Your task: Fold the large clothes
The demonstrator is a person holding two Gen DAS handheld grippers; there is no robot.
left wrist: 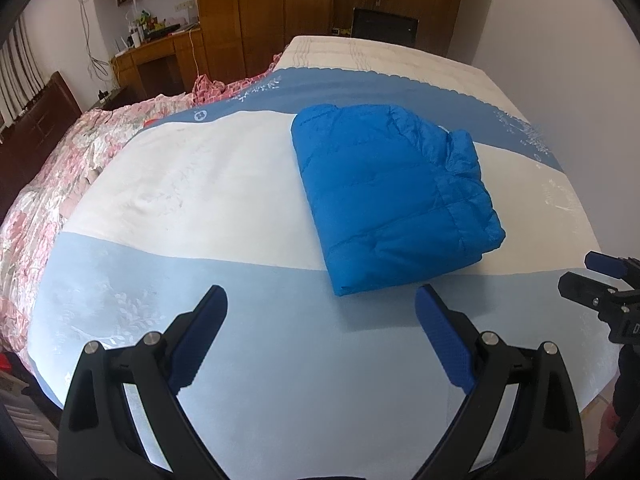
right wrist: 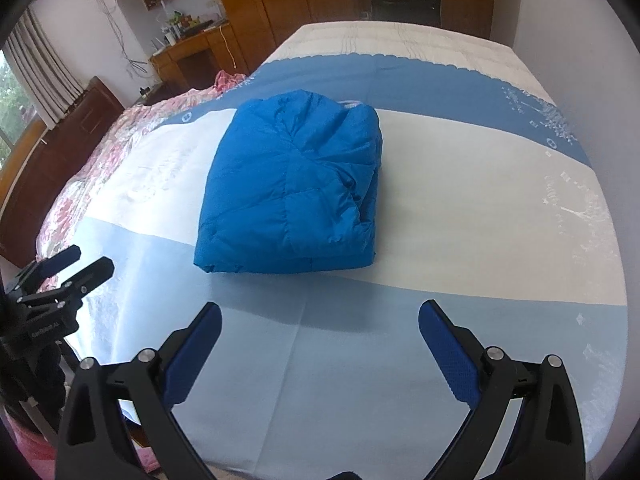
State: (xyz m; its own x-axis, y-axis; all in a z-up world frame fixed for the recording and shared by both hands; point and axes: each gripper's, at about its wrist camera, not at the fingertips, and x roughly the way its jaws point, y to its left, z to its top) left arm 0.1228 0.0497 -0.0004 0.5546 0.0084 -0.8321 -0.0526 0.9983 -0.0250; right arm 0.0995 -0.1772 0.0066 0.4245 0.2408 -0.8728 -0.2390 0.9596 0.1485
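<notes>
Blue puffer jacket [left wrist: 394, 196] lay folded into a compact block on the bed cover [left wrist: 180, 184], sitting mostly on the cover's white band, its near edge at the pale blue band. Relative to the jacket: left gripper [left wrist: 322, 334] hung above the cover on the near side, toward the jacket's left corner; right gripper [right wrist: 320, 344] hung on the near side too, toward the right corner. Both apart from the jacket, nothing touching. Left gripper's fingers [left wrist: 200, 344] were spread wide with nothing between them. Right gripper's fingers [right wrist: 448, 356] were spread wide as well, also empty.

Judgement: fold looked done, step in hand was the release and pull-away. To do it well, lift clear of the jacket without snagging the slick shell, keep fingers wide so no fabric catches. Right side of the jacket showed a bunched, puffy edge [right wrist: 362, 200]; likely springy filling, could creep open. A light press on top might settle it. Floral quilt [left wrist: 60, 184] lay far left of the jacket, out of the way.
</notes>
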